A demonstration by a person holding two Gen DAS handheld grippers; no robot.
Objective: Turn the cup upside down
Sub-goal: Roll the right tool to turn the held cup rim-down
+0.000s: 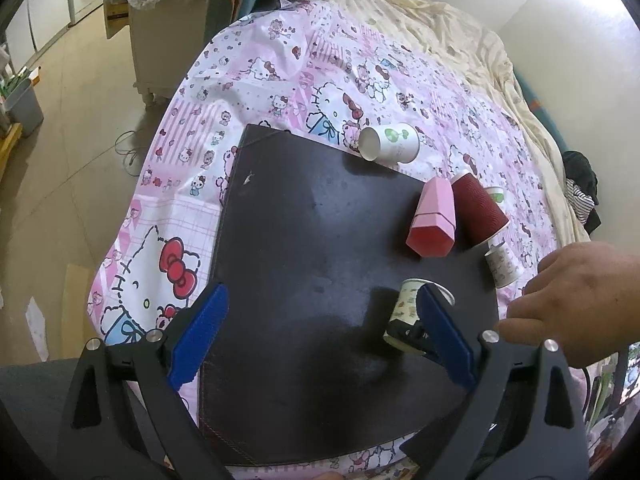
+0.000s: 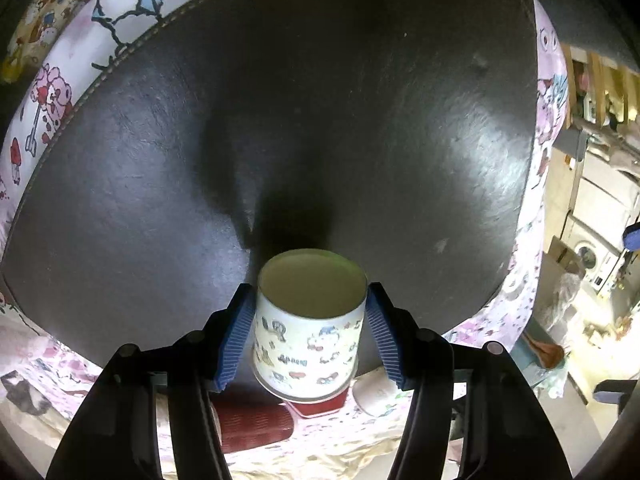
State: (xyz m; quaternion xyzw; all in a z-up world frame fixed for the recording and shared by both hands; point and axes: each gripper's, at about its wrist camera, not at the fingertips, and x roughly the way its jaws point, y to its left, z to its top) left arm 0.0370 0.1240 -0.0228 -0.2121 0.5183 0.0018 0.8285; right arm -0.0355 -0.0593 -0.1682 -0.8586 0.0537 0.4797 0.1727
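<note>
1. Right gripper [image 2: 311, 322]: blue ribbed pads closed against opposite sides of the patterned paper cup [image 2: 308, 340], about mid-wall; cup held between them, over the near edge of the dark leather mat [image 2: 280, 120].
2. Left gripper [image 1: 320, 320]: jaws spread wide over the same mat, holding nothing.
3. Cup position, right wrist view: flat recessed end turned toward the mat, wider rolled rim toward the camera and tilted; whether any part touches the mat cannot be told. In the left wrist view, same cup [image 1: 412, 312] at the mat's right-hand edge, just in front of the pink box [image 1: 434, 220] and red cup [image 1: 478, 210].
4. Handling, judged: thin paper wall, very light, easily dented or ovalised under a hard squeeze; slightly tapered, so prone to slipping toward the narrow end. Best held mid-wall with light pressure, as here, clear of the soft rolled rim.
5. Appearance: cream-white paper, small cartoon animal and heart prints in pale blue, red and tan; plain inside.
6. Other cups beside the mat: white cup with green print [image 1: 390, 144] on its side at the far edge; small patterned cup [image 1: 502, 266] at the right edge.
</note>
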